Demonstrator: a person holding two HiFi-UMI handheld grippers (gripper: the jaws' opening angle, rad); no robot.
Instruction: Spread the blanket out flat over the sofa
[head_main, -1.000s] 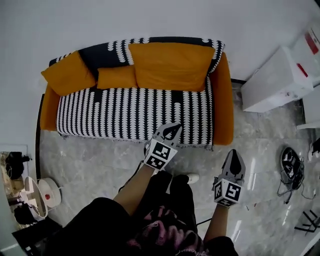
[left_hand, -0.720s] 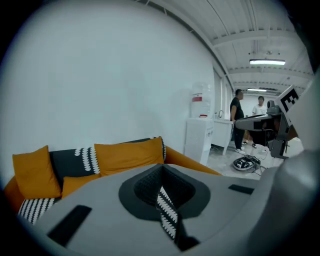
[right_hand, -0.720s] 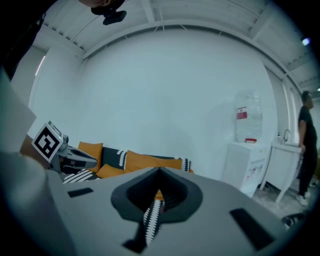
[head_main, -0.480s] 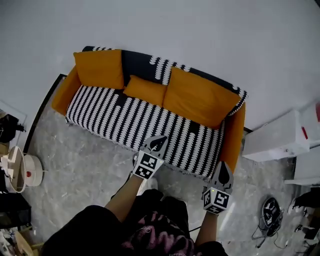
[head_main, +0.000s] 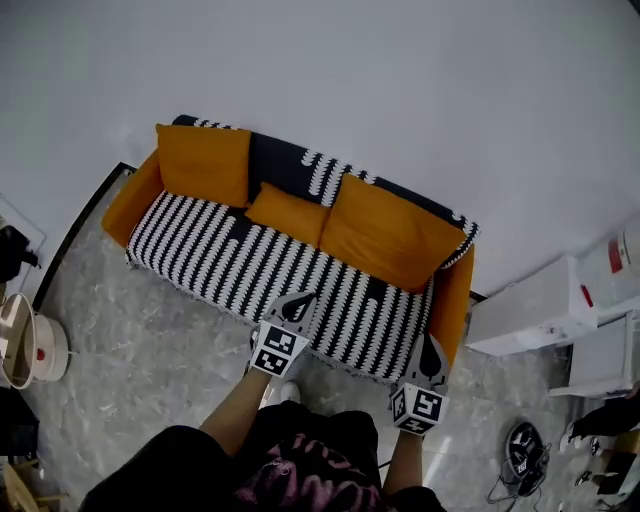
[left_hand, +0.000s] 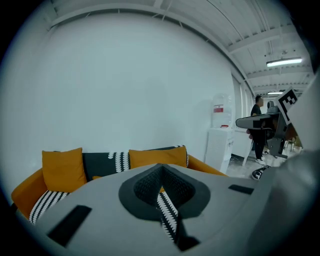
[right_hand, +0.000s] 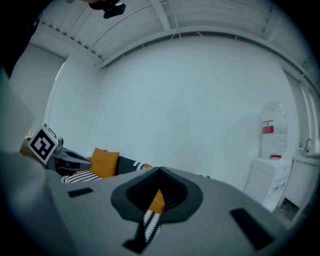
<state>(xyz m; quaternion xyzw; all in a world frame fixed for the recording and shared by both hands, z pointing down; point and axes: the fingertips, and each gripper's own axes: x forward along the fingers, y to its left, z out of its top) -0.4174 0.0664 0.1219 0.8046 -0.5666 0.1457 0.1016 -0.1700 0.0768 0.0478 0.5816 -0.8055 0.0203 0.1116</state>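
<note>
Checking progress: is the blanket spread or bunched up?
Spread: the striped blanket lies flat across the sofa seat and up its backrest.

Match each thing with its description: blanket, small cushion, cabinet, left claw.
Things:
1. blanket
2. small cushion
3. cabinet
4. left claw

Descriptions:
A. white, right of the sofa
B. shut
C. black-and-white, covering seat and backrest
D. orange, between the left cushion and the right cushion

Pairs: 1-C, 2-D, 3-A, 4-B
</note>
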